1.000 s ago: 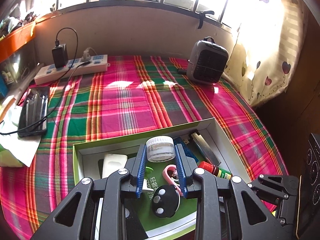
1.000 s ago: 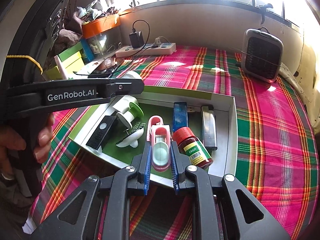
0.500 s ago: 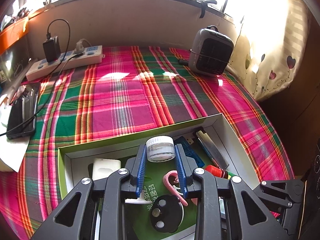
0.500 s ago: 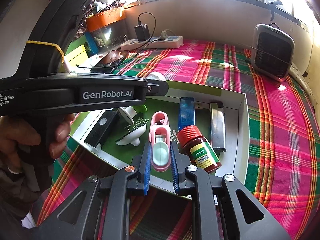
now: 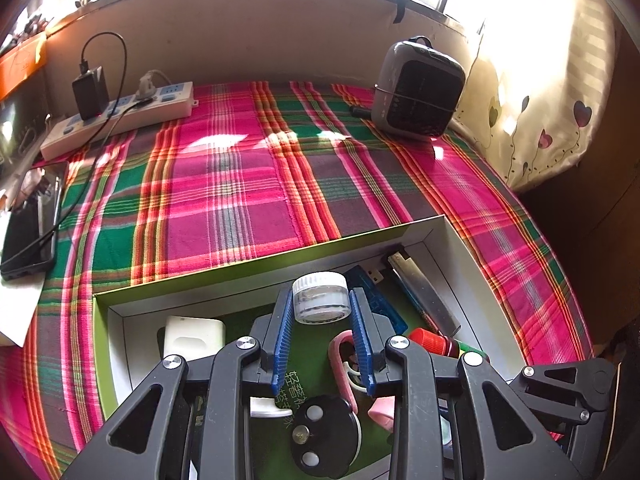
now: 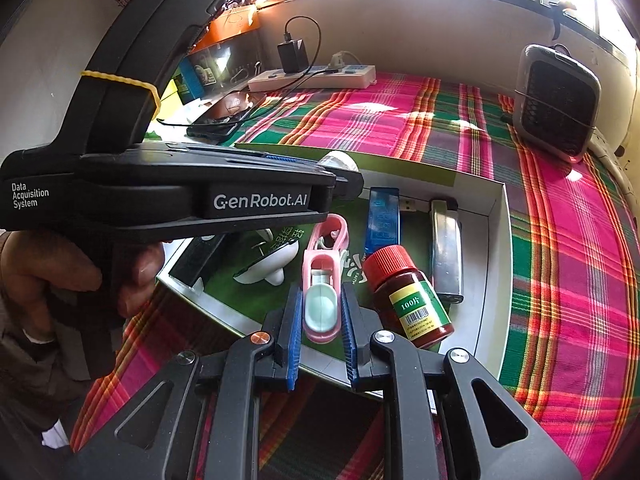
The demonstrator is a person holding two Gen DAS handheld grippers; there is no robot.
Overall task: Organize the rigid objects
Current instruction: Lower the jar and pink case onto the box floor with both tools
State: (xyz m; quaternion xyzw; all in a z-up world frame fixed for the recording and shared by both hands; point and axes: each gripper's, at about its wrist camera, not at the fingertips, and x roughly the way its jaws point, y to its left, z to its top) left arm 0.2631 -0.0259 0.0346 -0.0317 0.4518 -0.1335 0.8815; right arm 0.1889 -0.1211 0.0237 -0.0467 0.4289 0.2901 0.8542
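My left gripper (image 5: 320,312) is shut on a small clear jar with a white lid (image 5: 319,298) and holds it above the open green-and-white box (image 5: 452,240). My right gripper (image 6: 320,316) is shut on a pink clip with a pale green pad (image 6: 322,300), low over the box's near rim (image 6: 504,280). Inside the box lie a red-capped brown bottle (image 6: 408,292), a blue USB stick (image 6: 383,220), a silver lighter (image 6: 446,252), a white charger block (image 5: 195,337) and a black round piece (image 5: 324,432). The left gripper's body (image 6: 168,196) hides the box's left part in the right wrist view.
The box rests on a plaid cloth (image 5: 240,184). A grey fan heater (image 5: 418,88) stands at the back right. A white power strip with a black charger (image 5: 120,116) lies at the back left, and a phone (image 5: 30,220) at the left edge.
The left gripper has moved forward and to the right over the box, still holding the jar. The right gripper holds the pink clip as before, slightly closer to the box.
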